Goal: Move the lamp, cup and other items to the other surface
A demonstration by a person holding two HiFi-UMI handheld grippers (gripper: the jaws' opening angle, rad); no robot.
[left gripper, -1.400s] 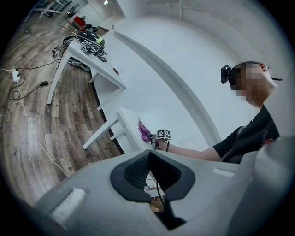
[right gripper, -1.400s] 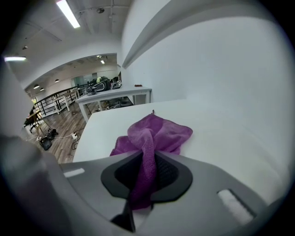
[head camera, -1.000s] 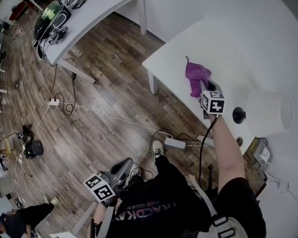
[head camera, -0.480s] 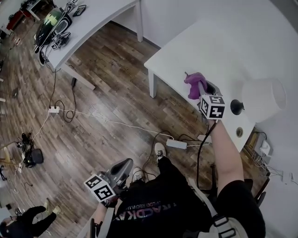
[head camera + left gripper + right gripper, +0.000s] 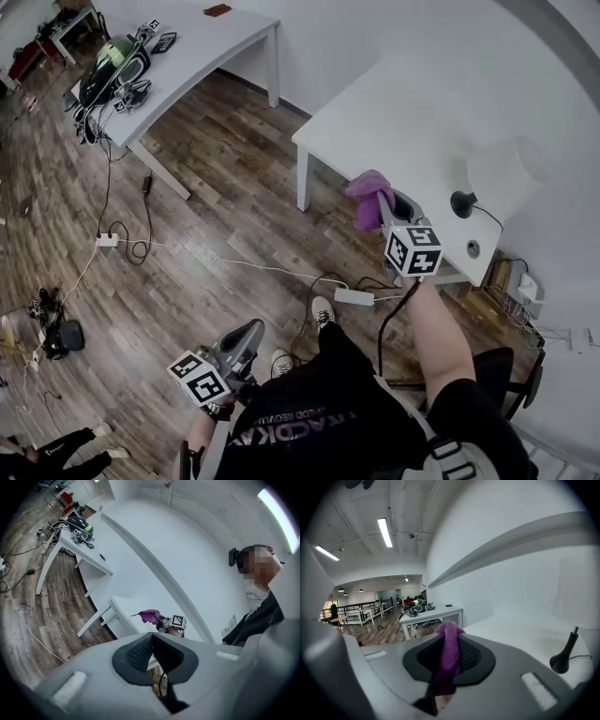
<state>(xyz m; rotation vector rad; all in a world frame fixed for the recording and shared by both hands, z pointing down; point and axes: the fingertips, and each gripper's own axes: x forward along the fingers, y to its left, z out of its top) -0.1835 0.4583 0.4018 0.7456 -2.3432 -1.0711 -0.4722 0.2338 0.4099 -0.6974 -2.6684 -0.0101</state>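
A purple cloth (image 5: pixel 367 190) hangs from my right gripper (image 5: pixel 384 208), which is shut on it above the near edge of the white table (image 5: pixel 403 103). In the right gripper view the cloth (image 5: pixel 448 658) drapes down between the jaws. The lamp stands on that table to the right, with its white shade (image 5: pixel 507 167) and black base (image 5: pixel 460 202); its base (image 5: pixel 562 661) also appears in the right gripper view. My left gripper (image 5: pixel 257 329) hangs low by the person's legs, shut with nothing in it (image 5: pixel 151 641). No cup is visible.
A second white table (image 5: pixel 192 52) stands at the upper left, with a helmet and small gear (image 5: pixel 114 64) on its far end. Cables and a power strip (image 5: pixel 352 296) lie on the wood floor between the tables. A wall runs behind both tables.
My right gripper has lifted the purple cloth and carried it from over the table top to its near edge, away from the lamp. The left gripper has shifted only slightly.
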